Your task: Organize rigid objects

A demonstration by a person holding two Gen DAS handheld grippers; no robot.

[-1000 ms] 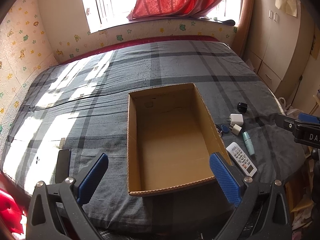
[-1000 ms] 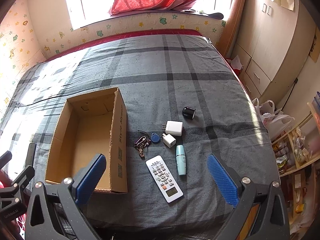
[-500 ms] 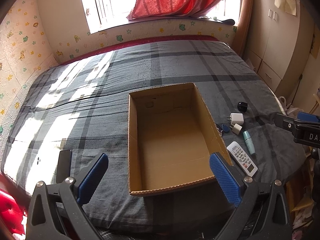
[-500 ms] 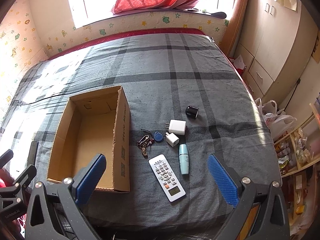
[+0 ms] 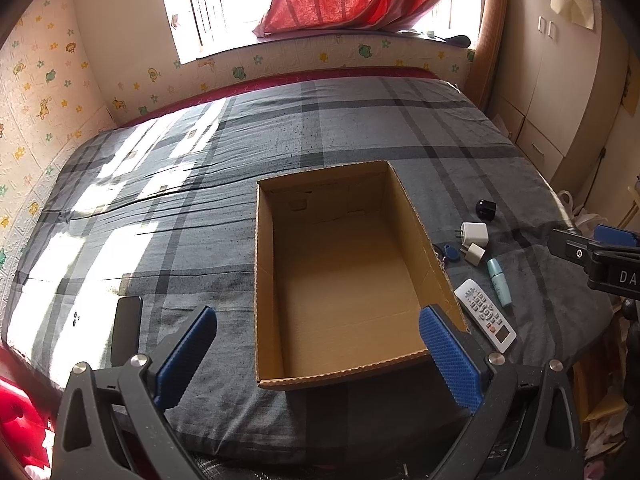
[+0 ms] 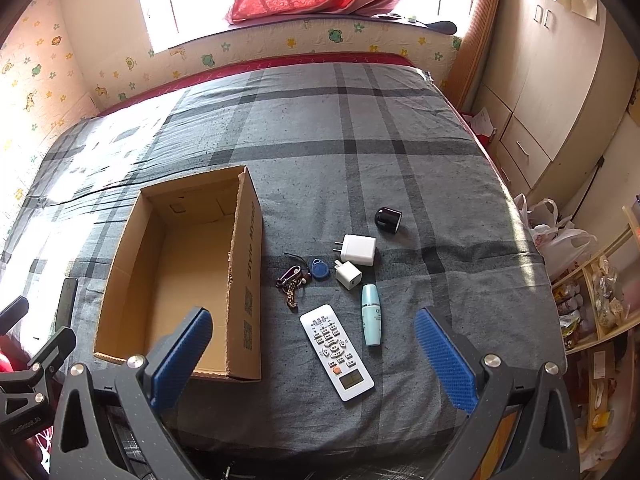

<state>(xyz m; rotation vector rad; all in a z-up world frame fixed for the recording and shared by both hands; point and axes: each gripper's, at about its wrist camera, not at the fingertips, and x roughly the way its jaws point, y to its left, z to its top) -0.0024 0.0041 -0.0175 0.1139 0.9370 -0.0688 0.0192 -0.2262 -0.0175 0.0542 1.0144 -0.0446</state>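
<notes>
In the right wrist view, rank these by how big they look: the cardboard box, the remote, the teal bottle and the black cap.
1. cardboard box
2. remote
3. teal bottle
4. black cap

The cap lies farthest from the camera, which may shrink it somewhat, though it looks clearly smallest.

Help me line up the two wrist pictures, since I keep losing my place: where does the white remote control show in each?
Left wrist view: the remote control lies at the lower right, just right of the cardboard box, near that view's right blue pad.
Right wrist view: the remote control lies at lower centre, on the bed between the two blue pads.
Shared landmark: the teal bottle, just right of the remote in both.
</notes>
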